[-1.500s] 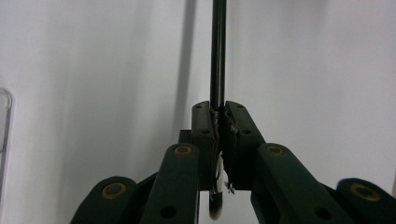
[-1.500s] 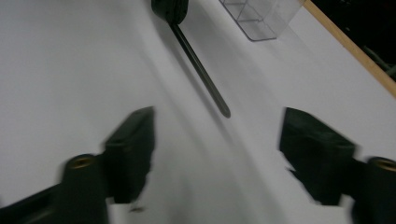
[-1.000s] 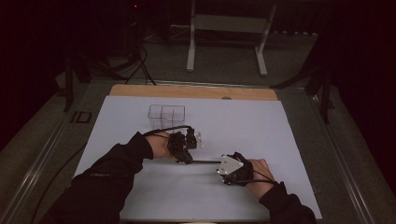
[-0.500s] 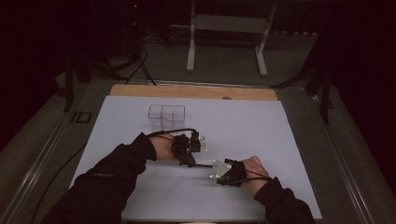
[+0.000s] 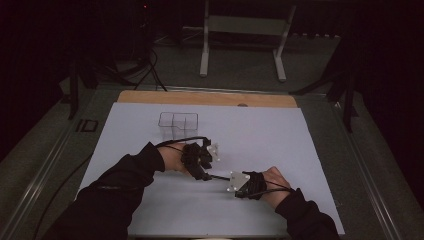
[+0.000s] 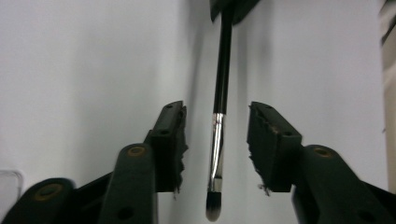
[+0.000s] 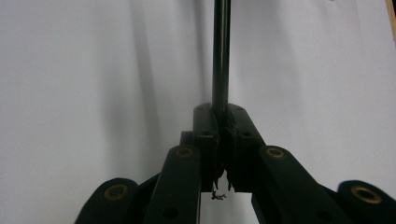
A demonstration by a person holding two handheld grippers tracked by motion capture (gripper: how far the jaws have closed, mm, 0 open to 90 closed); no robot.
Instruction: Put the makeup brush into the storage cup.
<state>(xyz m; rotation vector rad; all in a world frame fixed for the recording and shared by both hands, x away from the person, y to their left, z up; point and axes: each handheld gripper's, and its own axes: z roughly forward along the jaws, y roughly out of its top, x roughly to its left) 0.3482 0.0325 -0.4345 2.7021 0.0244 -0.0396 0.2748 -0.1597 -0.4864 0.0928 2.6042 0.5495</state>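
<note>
A dark room, a white tabletop [image 5: 260, 135], a thin brush [image 6: 220, 116] between two grippers.
The right gripper [image 7: 223, 140] pinches the brush handle tight. The left gripper [image 6: 217, 140] has just been opening; the brush hangs between its jaws, touching neither. A clear box [image 5: 178, 125] sits nearby.

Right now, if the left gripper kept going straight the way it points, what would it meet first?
Likely the right gripper, clamped on the brush handle's far end; the brush runs between the left gripper's open jaws toward it. Depth is unclear.
</note>
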